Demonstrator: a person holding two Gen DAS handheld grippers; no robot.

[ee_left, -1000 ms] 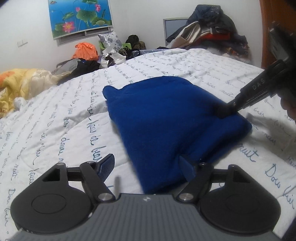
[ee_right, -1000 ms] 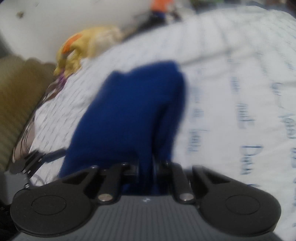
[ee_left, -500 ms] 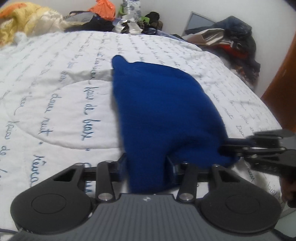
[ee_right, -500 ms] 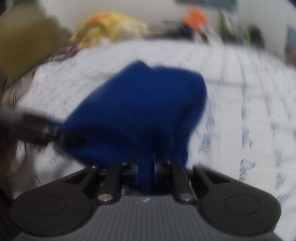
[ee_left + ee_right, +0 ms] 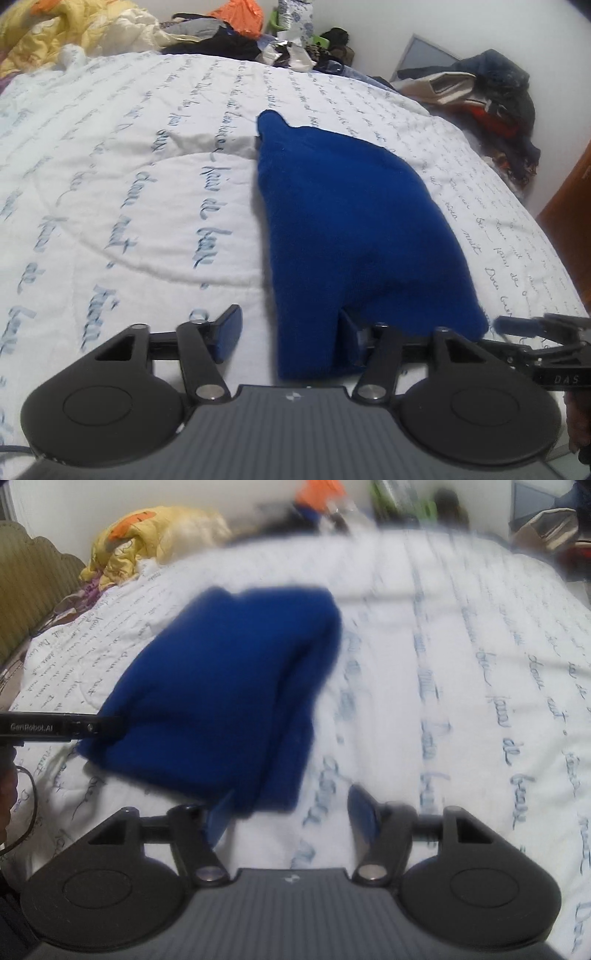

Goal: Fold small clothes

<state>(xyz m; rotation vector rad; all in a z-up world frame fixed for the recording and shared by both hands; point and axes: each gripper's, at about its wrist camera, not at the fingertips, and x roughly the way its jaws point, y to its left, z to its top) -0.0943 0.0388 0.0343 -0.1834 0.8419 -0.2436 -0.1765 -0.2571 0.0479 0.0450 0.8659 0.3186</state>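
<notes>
My left claw (image 5: 288, 334) stands open on the bed (image 5: 110, 192), its right finger tucked against the near edge of the folded blue garment (image 5: 354, 229), its left finger bare on the quilt. My right claw (image 5: 291, 812) is open too, its left finger at the cloth's near corner, the right one clear. The garment lies flat on the bed directly ahead of both claws, its long axis running away from my left claw toward the far clutter. Each claw sits at a near corner; the left looks better lined up along the length.
</notes>
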